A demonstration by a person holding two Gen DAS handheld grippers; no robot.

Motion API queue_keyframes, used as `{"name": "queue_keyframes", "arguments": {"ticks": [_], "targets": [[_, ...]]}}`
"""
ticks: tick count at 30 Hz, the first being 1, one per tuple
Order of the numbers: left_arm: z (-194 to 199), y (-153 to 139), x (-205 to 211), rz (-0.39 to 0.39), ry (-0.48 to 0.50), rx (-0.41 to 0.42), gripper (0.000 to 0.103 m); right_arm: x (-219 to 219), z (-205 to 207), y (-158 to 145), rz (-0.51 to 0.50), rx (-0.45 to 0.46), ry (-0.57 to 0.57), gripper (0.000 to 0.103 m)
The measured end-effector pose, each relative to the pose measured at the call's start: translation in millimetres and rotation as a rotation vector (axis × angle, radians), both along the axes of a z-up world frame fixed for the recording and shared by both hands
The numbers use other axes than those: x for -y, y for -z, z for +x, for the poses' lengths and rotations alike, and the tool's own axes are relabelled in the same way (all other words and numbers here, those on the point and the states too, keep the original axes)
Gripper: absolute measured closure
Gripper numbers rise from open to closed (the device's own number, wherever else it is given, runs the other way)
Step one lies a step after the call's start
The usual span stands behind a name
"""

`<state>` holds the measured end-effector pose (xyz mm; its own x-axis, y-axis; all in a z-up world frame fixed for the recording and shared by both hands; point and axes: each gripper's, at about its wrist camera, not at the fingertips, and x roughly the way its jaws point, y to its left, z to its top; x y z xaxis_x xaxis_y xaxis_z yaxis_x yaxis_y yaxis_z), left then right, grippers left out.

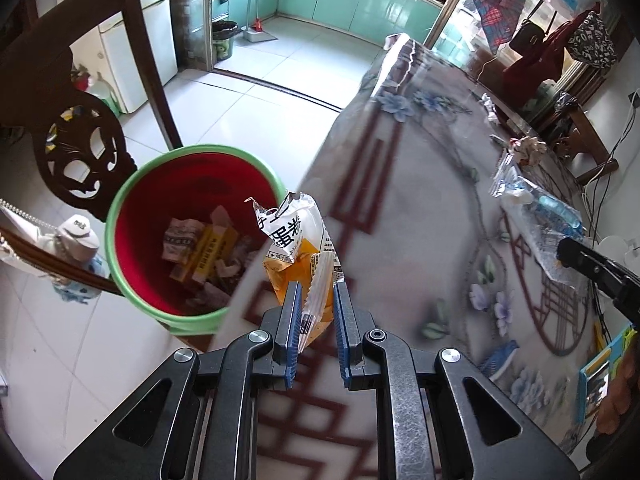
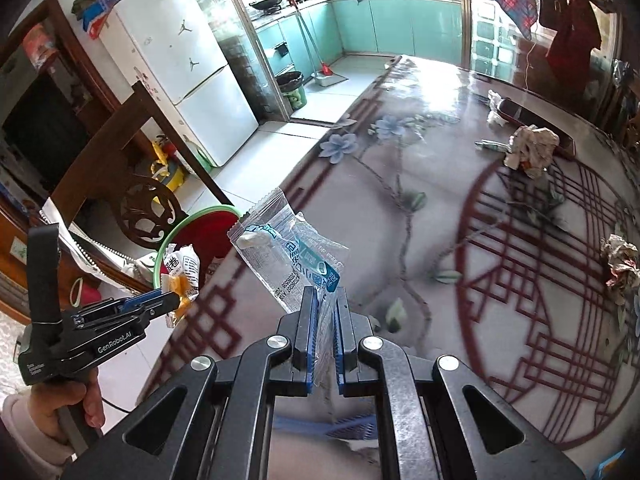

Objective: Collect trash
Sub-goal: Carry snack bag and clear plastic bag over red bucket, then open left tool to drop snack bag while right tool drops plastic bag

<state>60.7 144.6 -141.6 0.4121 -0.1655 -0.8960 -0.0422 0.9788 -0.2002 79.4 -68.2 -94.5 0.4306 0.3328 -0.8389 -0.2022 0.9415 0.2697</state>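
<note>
Two wrappers are held aloft, one in each tool. Left tool [image 1: 316, 300], pads pinching the lower end of the orange-and-white snack wrapper [image 1: 298, 240]: long axis runs up and away from the fingers, torn top leaning toward the red bin [image 1: 132, 200], the wrapper hanging over the bench [image 1: 420, 200] edge just beside the bin's green rim. Right tool [image 2: 327, 304], pads pressed on the clear blue-printed wrapper [image 2: 288, 248]: long axis slants up and left, toward the same bench edge. Bin, on the floor against the bench side, holds paper scraps and yellow boxes; a dark wooden chair [image 1: 80, 128] stands just behind it. Crumpled paper wads [image 2: 530, 150] remain farther along the bench; tiled floor lies open beyond the bin.
</note>
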Motion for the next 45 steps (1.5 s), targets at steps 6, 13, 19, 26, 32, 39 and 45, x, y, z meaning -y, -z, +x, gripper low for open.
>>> {"name": "queue_keyframes", "arguments": {"ticks": [6, 13, 19, 26, 32, 39, 45], "targets": [[15, 11, -32, -0.003, -0.013, -0.018, 0.088, -31, 9, -3, -0.011, -0.001, -0.007, 0.097], [32, 32, -77, -0.038, -0.086, -0.07, 0.088, -87, 26, 9, 0.065, -0.036, -0.072, 0.097], [39, 41, -111, -0.04, -0.14, -0.092, 0.088, -137, 39, 33, 0.099, -0.091, -0.119, 0.097], [41, 48, -131, -0.037, -0.165, -0.112, 0.088, -178, 53, 44, 0.079, -0.1, -0.171, 0.097], [40, 48, -143, -0.036, -0.193, -0.108, 0.077, -189, 59, 44, 0.097, -0.08, -0.151, 0.077], [29, 39, -147, -0.037, -0.207, -0.079, 0.063, -175, 52, 39, 0.096, -0.069, -0.121, 0.07], [10, 26, -136, -0.026, -0.2, -0.062, 0.063, -121, 34, 30, 0.044, -0.029, -0.047, 0.067]]}}
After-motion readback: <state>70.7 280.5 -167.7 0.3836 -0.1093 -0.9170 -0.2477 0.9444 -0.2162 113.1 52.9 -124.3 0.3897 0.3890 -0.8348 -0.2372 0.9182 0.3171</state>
